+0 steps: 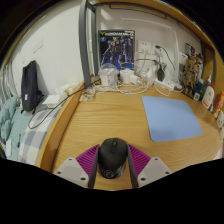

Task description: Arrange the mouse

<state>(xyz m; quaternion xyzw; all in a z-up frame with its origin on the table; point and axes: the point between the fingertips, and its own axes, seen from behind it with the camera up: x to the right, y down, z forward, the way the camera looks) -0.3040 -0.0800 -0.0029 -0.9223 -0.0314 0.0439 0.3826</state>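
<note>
A wooden desk [100,125] fills the scene, backed by a white wall with a robot poster [119,48] and a clutter of cables and small items along the far edge. One black mouse [113,157] sits between the two purple pads [88,157] of the gripper [113,163], at the near edge of the desk. The pads appear to press on both flanks of the mouse, so the gripper looks closed on it at a middling width. One blue mouse pad [171,118] lies well ahead and to the right, bare on top, well apart from the mouse. By my judgement the grasp is made but the placing is not: the mouse has yet to travel to the blue mouse pad and be set down there. A dark device [31,84] stands at the left end of the desk, near a patterned cloth [17,130]
</note>
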